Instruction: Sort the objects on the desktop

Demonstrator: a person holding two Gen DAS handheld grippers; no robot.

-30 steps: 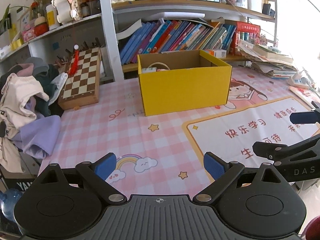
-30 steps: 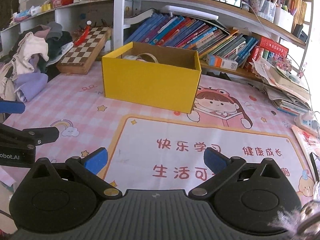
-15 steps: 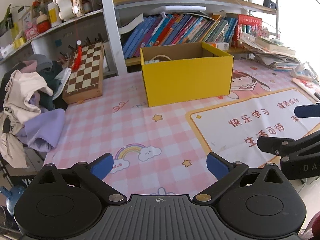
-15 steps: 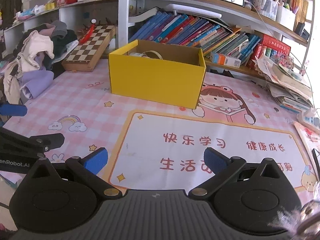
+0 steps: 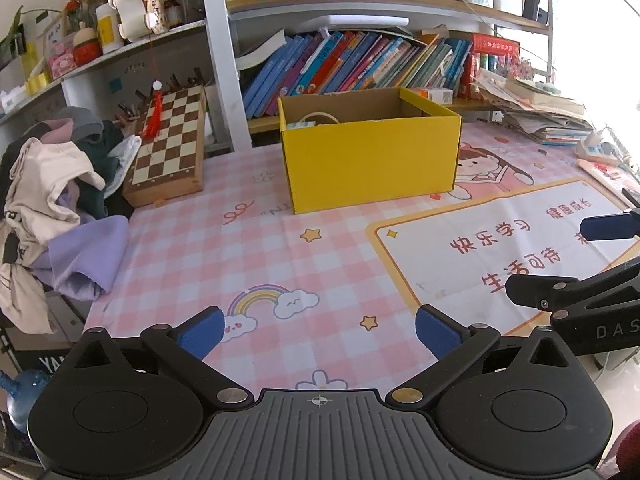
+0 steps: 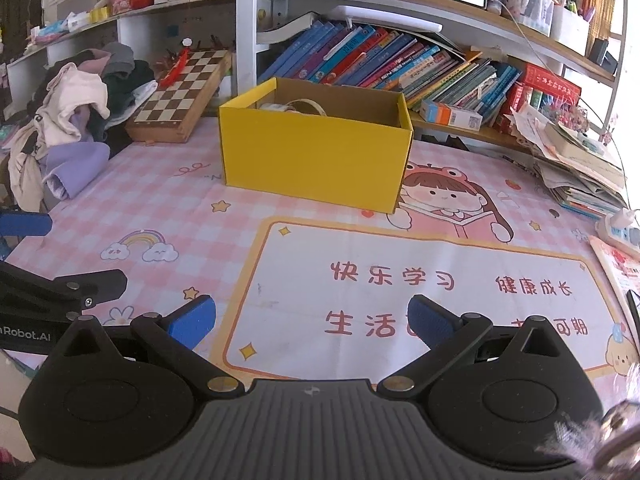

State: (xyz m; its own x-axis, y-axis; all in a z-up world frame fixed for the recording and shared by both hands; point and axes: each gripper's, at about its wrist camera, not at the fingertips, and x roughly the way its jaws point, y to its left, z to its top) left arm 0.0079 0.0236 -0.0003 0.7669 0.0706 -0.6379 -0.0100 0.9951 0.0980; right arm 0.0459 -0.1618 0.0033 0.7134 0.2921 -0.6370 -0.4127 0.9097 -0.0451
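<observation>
A yellow cardboard box stands open at the back of the pink checked desk mat; it also shows in the right wrist view. A tape roll and a small white item lie inside it. My left gripper is open and empty, low over the mat's near edge. My right gripper is open and empty over the white poster panel. Each gripper shows at the edge of the other's view, the right one and the left one.
A wooden chessboard leans at the back left. A pile of clothes covers the left edge. Books fill the shelf behind the box. A paper stack and a power strip lie at the right.
Both grippers have pulled back from the box and risen a little, so the box looks smaller and farther. Both stay open and empty.
</observation>
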